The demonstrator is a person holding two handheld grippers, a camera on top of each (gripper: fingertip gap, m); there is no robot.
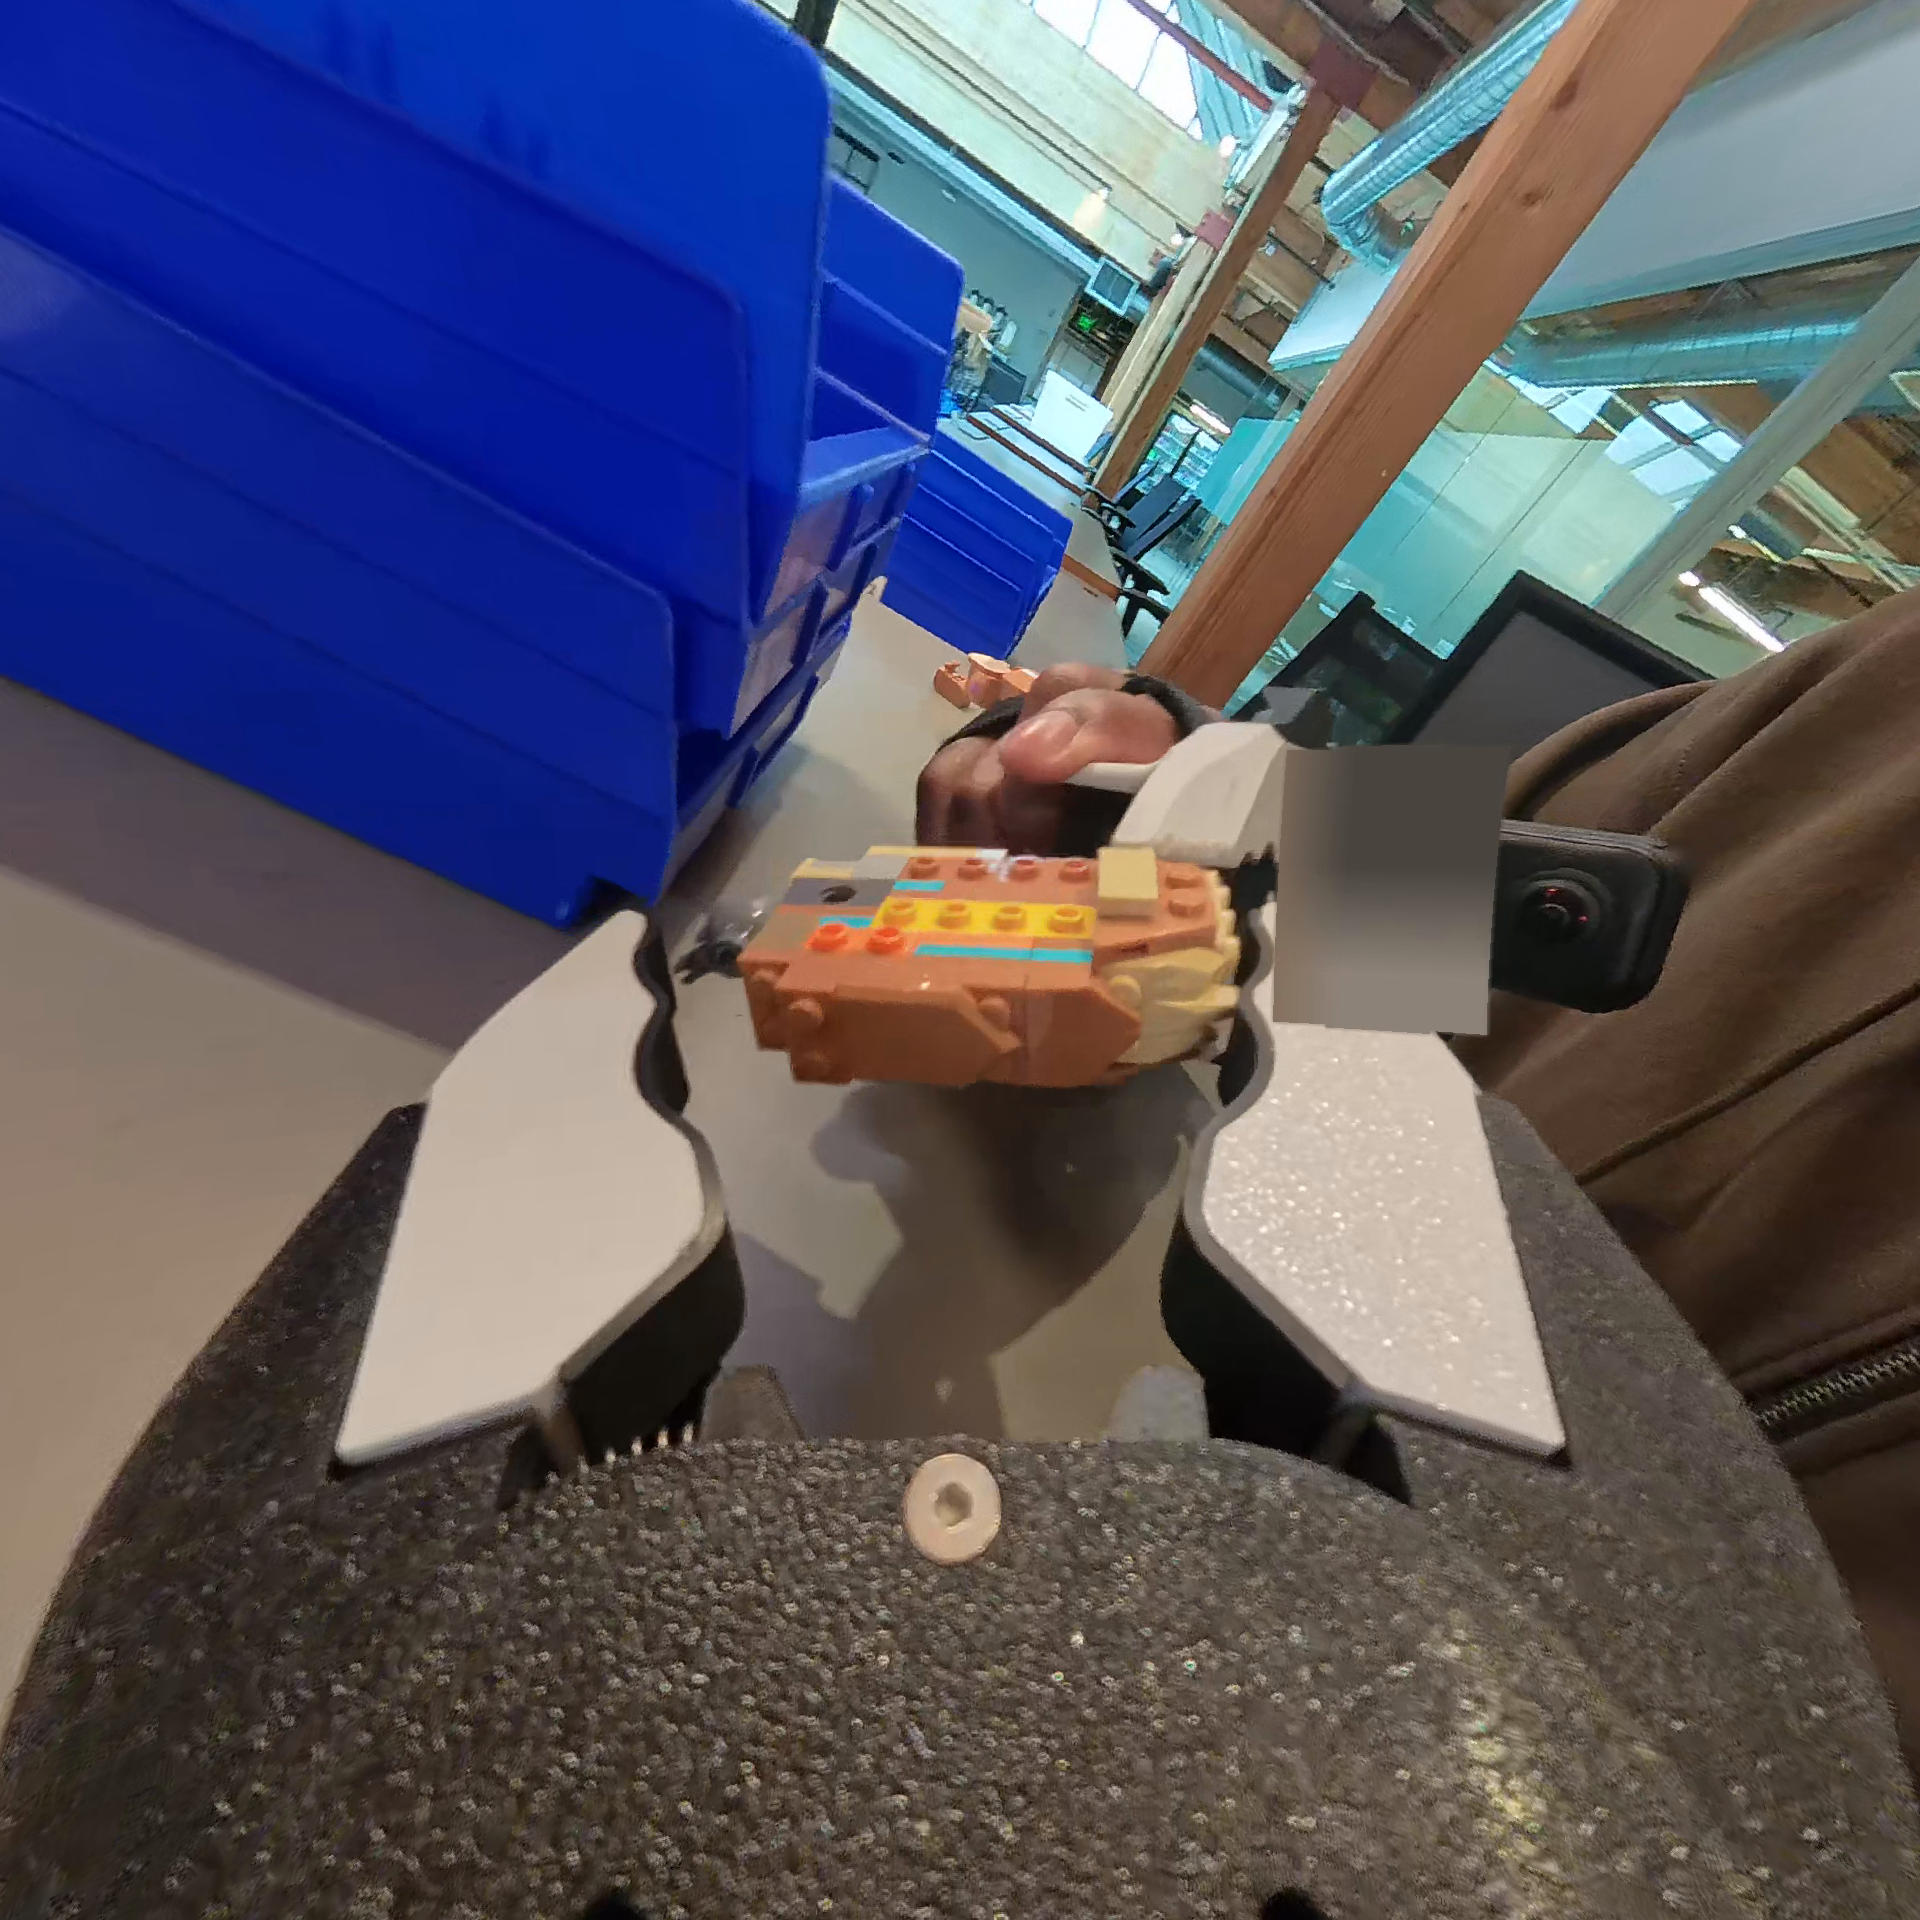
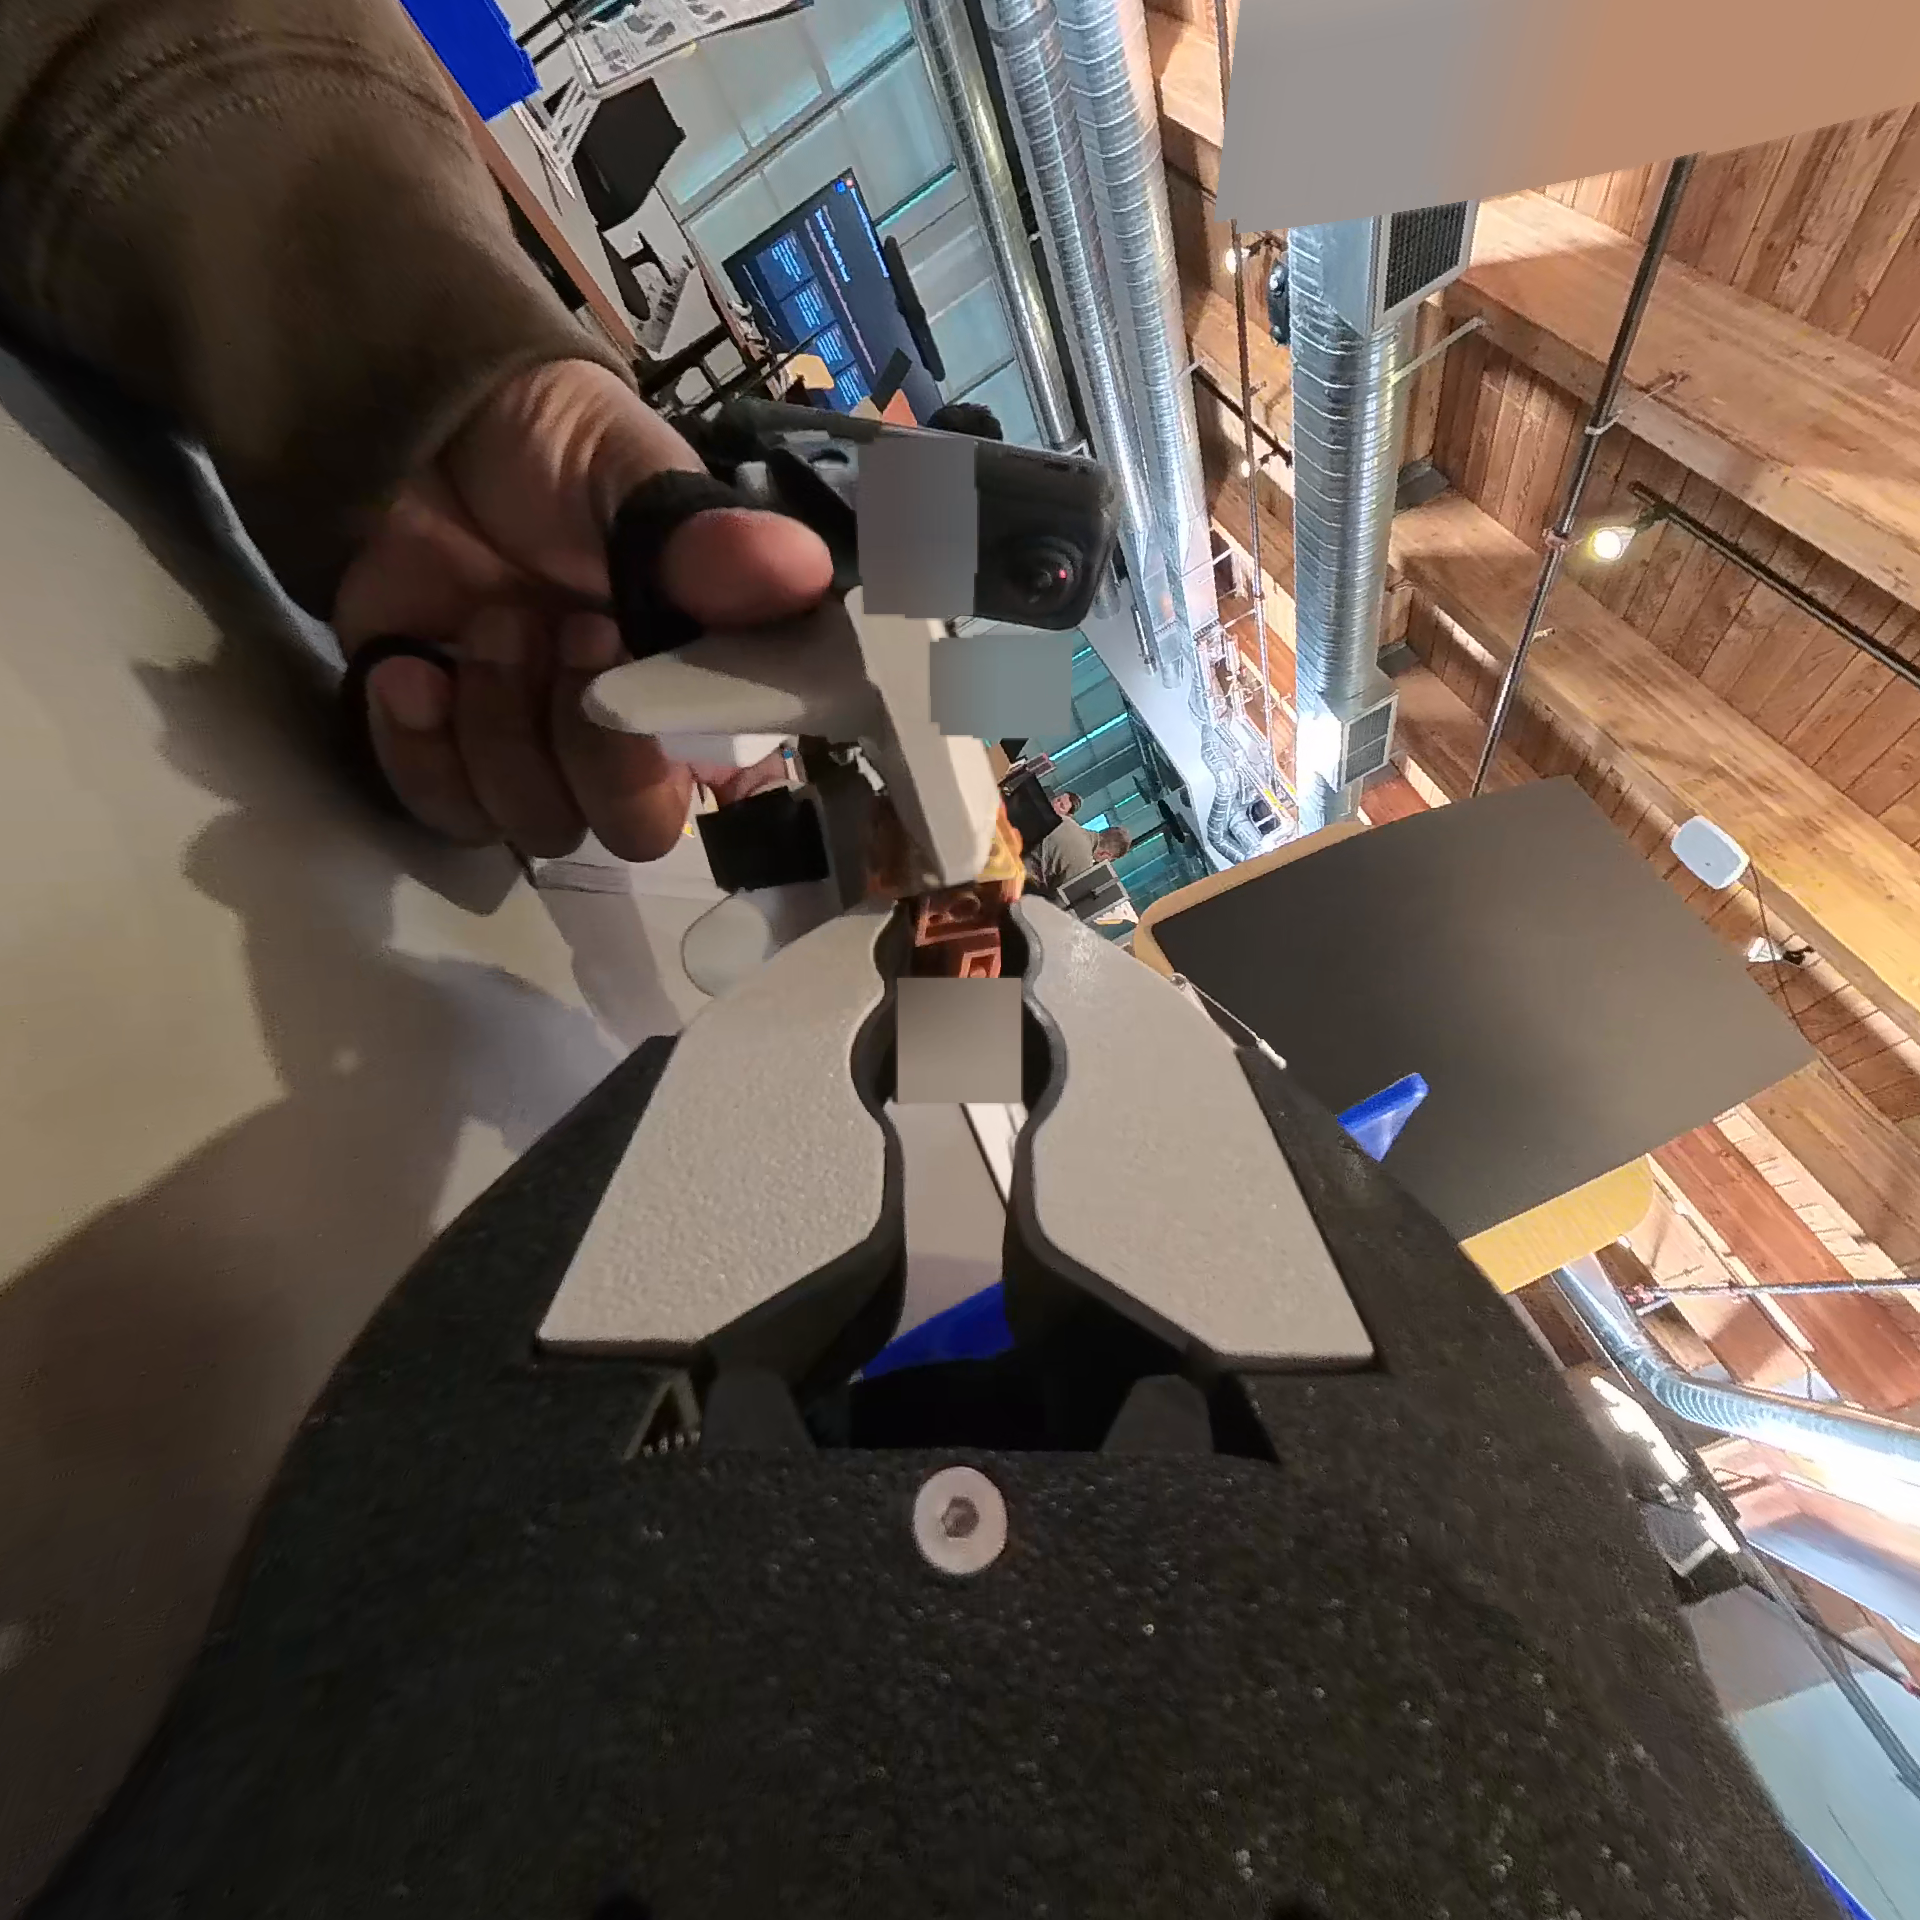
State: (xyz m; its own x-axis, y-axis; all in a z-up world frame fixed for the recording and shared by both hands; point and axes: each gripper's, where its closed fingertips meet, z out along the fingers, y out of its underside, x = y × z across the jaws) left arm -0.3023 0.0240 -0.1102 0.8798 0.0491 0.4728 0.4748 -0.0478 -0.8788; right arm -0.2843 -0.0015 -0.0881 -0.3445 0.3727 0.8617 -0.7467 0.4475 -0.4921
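A brick model [image 1: 935, 977], brown with yellow, orange, teal and tan parts, hangs a little above the grey table [image 1: 208, 1039]. My left gripper [image 1: 951, 956] is wide open. Its fingers stand either side of the model's length, the right one at the tan end, the left one just clear of a small dark part. My right gripper [image 2: 956, 935] is shut on the model's brown end [image 2: 951, 930]. In the left wrist view its white finger [image 1: 1195, 810] lies over the model's tan end, held by a hand [image 1: 1039, 748]. The left gripper's white finger [image 2: 914, 769] shows in the right wrist view.
A stack of blue bins [image 1: 416, 416] stands close on the left, with more blue bins [image 1: 977, 540] behind. Small tan brick pieces [image 1: 982, 675] lie on the table beyond the hand. A person's brown sleeve [image 1: 1714, 987] fills the right. A dark monitor [image 1: 1538, 665] stands behind. Left and right tips are no more than a few centimetres apart.
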